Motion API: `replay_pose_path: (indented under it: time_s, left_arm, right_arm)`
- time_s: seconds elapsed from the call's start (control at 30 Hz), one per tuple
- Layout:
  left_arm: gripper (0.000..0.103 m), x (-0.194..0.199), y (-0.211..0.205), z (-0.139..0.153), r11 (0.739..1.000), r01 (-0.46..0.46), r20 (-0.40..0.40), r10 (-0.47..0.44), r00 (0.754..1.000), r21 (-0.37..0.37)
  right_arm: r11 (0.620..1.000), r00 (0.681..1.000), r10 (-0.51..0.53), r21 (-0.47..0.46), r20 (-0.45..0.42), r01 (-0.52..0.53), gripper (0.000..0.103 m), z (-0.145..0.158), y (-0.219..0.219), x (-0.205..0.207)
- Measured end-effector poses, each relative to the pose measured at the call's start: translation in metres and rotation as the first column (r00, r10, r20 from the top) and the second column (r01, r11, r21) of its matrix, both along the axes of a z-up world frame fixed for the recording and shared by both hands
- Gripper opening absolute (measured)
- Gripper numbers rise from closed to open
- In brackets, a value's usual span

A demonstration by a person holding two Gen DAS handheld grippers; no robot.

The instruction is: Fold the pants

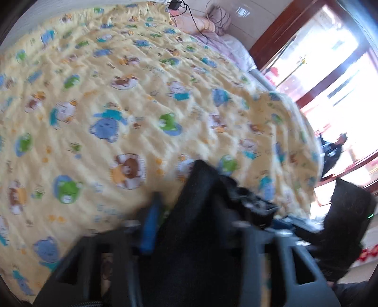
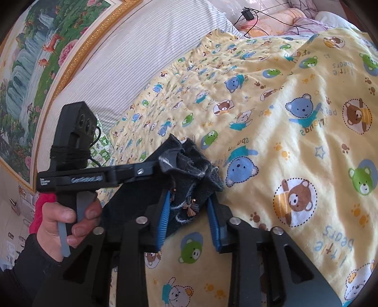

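Over the yellow quilted bedspread printed with cartoon bears (image 2: 295,78), I am holding a pair of dark, fuzzy knit pants (image 2: 189,170) up off the fabric with both tools. My right gripper (image 2: 189,217), black-framed with ribbed blue pads (image 2: 163,226), is pinching the pants between its two fingers; the cloth is bunching above the pads, and a small tassel trim with a pale stitched edge is sitting right between them. My left gripper (image 2: 151,168) is reaching in from the side away from the bedspread's bear-covered fold and is biting a crumpled, grey-lined edge of the same pants, its slim black fingers pressed together on the cloth. My left hand (image 2: 68,222), in a dark sleeve with a red cuff showing behind it, is squeezing the grey trigger of that tool.

From the left wrist view, which is smeared by motion, the pants (image 1: 200,196) are rising as a dark mass between my left gripper (image 1: 198,222) fingers, one blue pad (image 1: 150,226) showing beside them, all just above the near edge of the bedspread (image 1: 118,94). A gold-framed flower and waterfall painting (image 2: 35,70) is hanging behind a striped white cushion (image 2: 132,59) along the bedspread's far side, and pink pillows (image 1: 208,21) with a black charger cable (image 2: 250,16) are lying beyond its head end.
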State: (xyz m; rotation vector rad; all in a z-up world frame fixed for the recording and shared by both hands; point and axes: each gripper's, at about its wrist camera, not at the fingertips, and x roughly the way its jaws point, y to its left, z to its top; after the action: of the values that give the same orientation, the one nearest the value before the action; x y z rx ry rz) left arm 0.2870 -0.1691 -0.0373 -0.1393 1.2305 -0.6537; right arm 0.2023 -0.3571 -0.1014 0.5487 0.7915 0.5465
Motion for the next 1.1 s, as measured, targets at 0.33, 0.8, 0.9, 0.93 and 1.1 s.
replay_pose_path:
  time_s: [0.33, 0.8, 0.9, 0.93, 1.1]
  left_arm:
    - [0.012, -0.024, 0.023, 0.033, 0.992, -0.033, 0.054, 0.040, 0.998, -0.122]
    - [0.012, -0.096, 0.101, 0.076, 0.933, -0.188, 0.125, 0.236, 0.964, -0.308]
    - [0.012, -0.113, 0.120, 0.081, 0.918, -0.213, 0.138, 0.271, 0.953, -0.333]
    - [0.012, -0.118, 0.125, 0.082, 0.914, -0.221, 0.139, 0.281, 0.949, -0.340]
    - [0.012, -0.141, 0.152, 0.079, 0.890, -0.270, 0.137, 0.339, 0.931, -0.366]
  right_arm:
    - [0.994, 0.997, 0.050, 0.093, 0.062, -0.056, 0.017, 0.018, -0.002, -0.011]
    - [0.932, 0.935, 0.260, 0.189, 0.243, -0.309, 0.017, 0.062, 0.048, -0.044]
    - [0.910, 0.916, 0.308, 0.201, 0.256, -0.362, 0.017, 0.065, 0.060, -0.049]
    - [0.904, 0.911, 0.321, 0.203, 0.260, -0.376, 0.017, 0.067, 0.064, -0.051]
    - [0.864, 0.873, 0.406, 0.196, 0.271, -0.463, 0.017, 0.070, 0.092, -0.060]
